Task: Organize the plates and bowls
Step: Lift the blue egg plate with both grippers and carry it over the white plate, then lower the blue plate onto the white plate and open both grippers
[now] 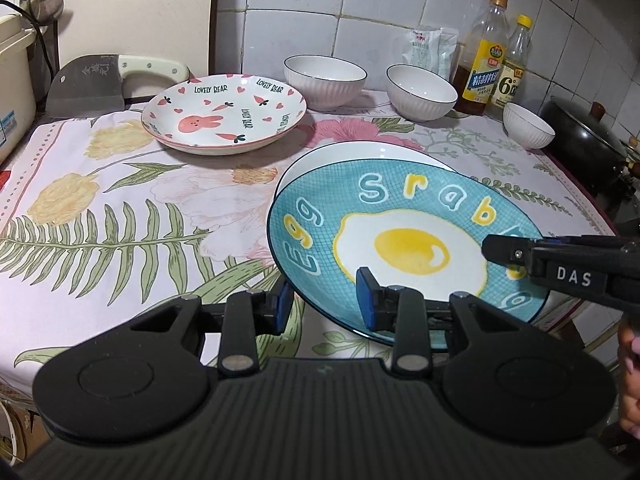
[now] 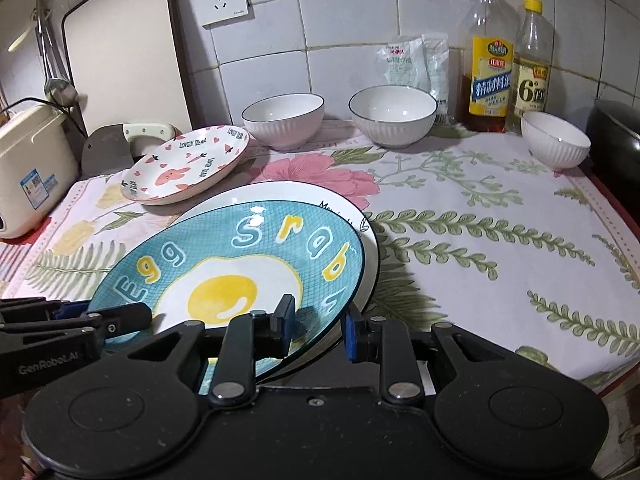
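Observation:
A blue plate with a fried-egg picture (image 1: 392,220) (image 2: 240,276) hangs tilted over a white dark-rimmed plate (image 1: 360,154) (image 2: 304,196) lying on the floral cloth. My left gripper (image 1: 326,304) is shut on its near left rim, and shows at the left edge of the right wrist view (image 2: 140,316). My right gripper (image 2: 318,330) is shut on the near right rim, and shows in the left wrist view (image 1: 494,248). A pink rabbit plate (image 1: 224,114) (image 2: 188,164) sits at the back left. Three white ribbed bowls (image 1: 324,80) (image 1: 420,92) (image 1: 528,126) stand along the back.
A cleaver (image 1: 92,84) lies behind the pink plate, next to a cream rice cooker (image 2: 28,168). Two oil bottles (image 1: 484,60) and plastic packets stand against the tiled wall. A black pot (image 1: 584,136) sits at the right edge. A cutting board (image 2: 124,48) leans on the wall.

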Tool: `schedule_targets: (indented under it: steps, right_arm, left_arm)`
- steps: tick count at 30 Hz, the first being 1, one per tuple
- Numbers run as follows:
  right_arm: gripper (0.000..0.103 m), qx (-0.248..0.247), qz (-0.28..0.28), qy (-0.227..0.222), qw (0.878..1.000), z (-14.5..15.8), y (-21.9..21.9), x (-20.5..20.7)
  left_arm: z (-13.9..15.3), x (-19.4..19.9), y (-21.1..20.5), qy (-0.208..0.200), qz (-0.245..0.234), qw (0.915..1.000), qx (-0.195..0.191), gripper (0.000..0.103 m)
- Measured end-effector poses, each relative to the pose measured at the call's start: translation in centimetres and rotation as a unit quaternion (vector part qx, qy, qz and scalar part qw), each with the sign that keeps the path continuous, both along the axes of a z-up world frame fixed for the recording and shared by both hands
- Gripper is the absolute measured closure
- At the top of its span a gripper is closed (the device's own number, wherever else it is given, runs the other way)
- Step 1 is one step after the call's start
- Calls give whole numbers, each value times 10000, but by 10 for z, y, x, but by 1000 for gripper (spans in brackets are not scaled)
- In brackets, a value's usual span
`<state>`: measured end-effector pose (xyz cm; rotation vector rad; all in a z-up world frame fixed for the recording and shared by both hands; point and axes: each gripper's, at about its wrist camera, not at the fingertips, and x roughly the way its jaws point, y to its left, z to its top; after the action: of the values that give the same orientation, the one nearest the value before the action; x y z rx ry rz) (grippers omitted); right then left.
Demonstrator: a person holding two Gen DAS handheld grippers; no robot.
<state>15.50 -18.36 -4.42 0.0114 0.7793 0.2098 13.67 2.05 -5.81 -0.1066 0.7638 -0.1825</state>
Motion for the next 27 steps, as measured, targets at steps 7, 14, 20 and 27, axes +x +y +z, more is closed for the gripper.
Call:
schedule_targets:
  steps: [7,14,20,27]
  right_arm:
    - [71,-411,166,-268,9987,-4,6,2]
    - [62,-1239,480,-547,9896,-12,19,1]
    - [61,-1612,465,-732,9831,-20,26,3]
    - [61,-1275,379,-883,9872,-20,16,3]
  left_arm:
    - [-4,9,-1,81,9,10000,-45,71]
    - [-6,9,-10,-27,97,9997,218,71]
    - [-7,10,-12,-97,110,9992,361,71]
    - [-11,9,-16,-116,6,9981,597,64]
